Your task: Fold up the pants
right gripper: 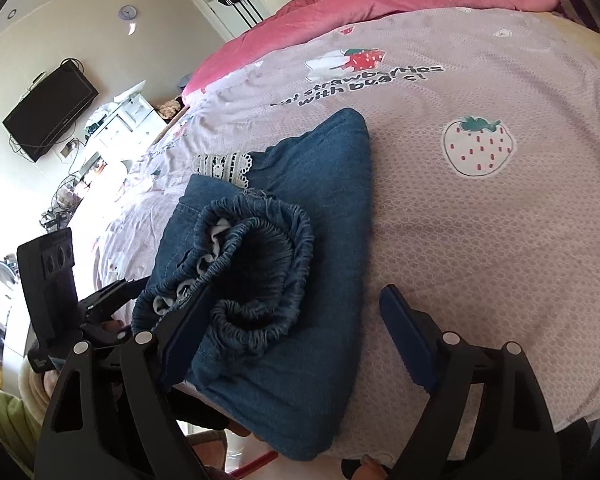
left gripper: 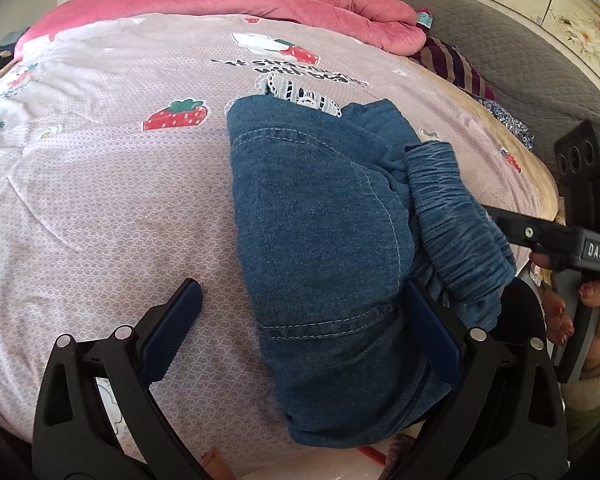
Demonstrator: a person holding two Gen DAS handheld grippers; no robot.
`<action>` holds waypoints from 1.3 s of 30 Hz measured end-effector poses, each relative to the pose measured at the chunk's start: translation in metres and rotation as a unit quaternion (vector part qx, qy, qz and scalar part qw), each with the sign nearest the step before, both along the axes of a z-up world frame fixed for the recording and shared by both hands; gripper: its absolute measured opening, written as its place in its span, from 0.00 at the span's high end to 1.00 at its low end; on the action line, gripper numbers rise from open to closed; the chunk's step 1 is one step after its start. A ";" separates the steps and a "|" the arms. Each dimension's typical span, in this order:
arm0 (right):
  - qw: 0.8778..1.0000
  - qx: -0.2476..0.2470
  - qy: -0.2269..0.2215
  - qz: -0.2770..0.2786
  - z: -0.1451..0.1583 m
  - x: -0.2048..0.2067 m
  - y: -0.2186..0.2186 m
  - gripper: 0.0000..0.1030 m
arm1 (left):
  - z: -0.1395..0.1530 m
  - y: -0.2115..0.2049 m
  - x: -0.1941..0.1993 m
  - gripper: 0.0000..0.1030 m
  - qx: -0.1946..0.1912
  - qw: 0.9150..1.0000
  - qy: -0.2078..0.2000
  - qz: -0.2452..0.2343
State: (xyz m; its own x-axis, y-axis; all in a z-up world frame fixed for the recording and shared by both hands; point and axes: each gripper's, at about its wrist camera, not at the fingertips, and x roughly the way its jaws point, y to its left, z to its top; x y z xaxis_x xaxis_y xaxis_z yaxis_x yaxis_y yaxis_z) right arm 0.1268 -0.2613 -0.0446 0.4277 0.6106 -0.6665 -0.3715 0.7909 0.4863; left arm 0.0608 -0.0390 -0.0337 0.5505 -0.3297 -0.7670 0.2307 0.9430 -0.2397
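So the denim pants (left gripper: 320, 248) are lying folded up in a chunky bundle near the front edge of the bed, on the pinkish strawberry-print sheet (left gripper: 100, 184). From the left wrist view, the left gripper (left gripper: 300, 328) has its jaws wide apart. The left finger sits on bare sheet, clear of the fabric, and the right finger is tucked against the right side of the bundle, just under the bunched elastic waistband (left gripper: 452, 216). The pads aren't squeezing anything, so nothing is gripped. A bit of white lace trim (left gripper: 300, 94) pokes out at the far end of the pants. Behind it all there's a rolled-up pink comforter (left gripper: 260, 4) along the far side of the bed.

Moving right, the right gripper (right gripper: 296, 336) is spread wide too. Its left finger is poking into the scrunched waistband opening, and its right finger rests out on the sheet, well apart from the denim. So the pants sit partly between the fingers but aren't pinched. In the left wrist view you can see a hand (left gripper: 560, 308) on that gripper's handle.
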 end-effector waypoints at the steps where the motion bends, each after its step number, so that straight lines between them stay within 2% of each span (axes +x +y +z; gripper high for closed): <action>1: 1.000 0.001 0.001 0.002 0.000 0.002 0.001 0.21 | 0.000 0.000 0.000 0.09 -0.002 1.000 0.001 0.000; 3: 1.000 0.000 0.002 0.007 0.000 0.007 0.003 0.25 | -0.001 0.001 0.000 0.09 -0.005 1.000 0.001 -0.001; 11: 0.998 0.036 0.038 0.019 -0.005 0.028 0.001 0.28 | -0.001 0.001 -0.002 0.09 -0.014 1.000 -0.003 -0.002; 15: 0.998 0.033 0.044 0.022 -0.006 0.031 -0.002 0.36 | 0.000 -0.001 -0.002 0.09 -0.015 1.000 -0.004 -0.007; 16: 0.999 0.022 0.042 0.025 -0.006 0.031 0.000 0.40 | 0.001 -0.001 -0.002 0.09 -0.017 1.000 -0.004 -0.009; 20: 0.999 -0.009 0.025 0.038 -0.005 0.030 0.009 0.41 | 0.001 -0.004 -0.002 0.10 -0.031 0.999 -0.004 -0.017; 22: 0.999 -0.018 0.008 0.045 -0.003 0.029 0.014 0.50 | 0.001 -0.005 -0.002 0.10 -0.030 0.999 -0.005 -0.020; 24: 0.999 -0.013 0.004 0.049 -0.005 0.032 0.016 0.51 | 0.001 -0.005 -0.001 0.13 -0.033 0.999 -0.005 -0.021; 26: 0.999 -0.008 0.005 0.049 -0.009 0.036 0.018 0.52 | 0.001 -0.004 0.000 0.19 -0.041 0.999 -0.003 -0.022; 28: 0.999 0.000 0.004 0.050 -0.011 0.038 0.017 0.57 | 0.000 -0.005 0.001 0.25 -0.045 0.999 -0.002 -0.023; 31: 0.999 0.018 0.004 0.049 -0.011 0.037 0.015 0.72 | 0.001 -0.006 0.002 0.43 -0.044 0.999 -0.005 -0.026; 35: 0.999 0.029 -0.015 0.037 -0.007 0.030 0.013 0.78 | 0.002 -0.002 0.004 0.63 -0.047 0.999 -0.006 -0.019; 39: 0.998 0.020 -0.044 0.037 0.003 0.021 0.017 0.80 | 0.008 -0.005 -0.001 0.71 -0.028 0.999 -0.026 -0.020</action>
State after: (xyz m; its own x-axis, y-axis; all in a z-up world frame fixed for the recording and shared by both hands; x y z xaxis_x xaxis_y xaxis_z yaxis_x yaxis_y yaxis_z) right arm 0.1474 -0.2448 -0.0417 0.4365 0.6674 -0.6034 -0.4702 0.7410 0.4794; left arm 0.0593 -0.0441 -0.0259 0.5747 -0.3934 -0.7176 0.2818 0.9184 -0.2778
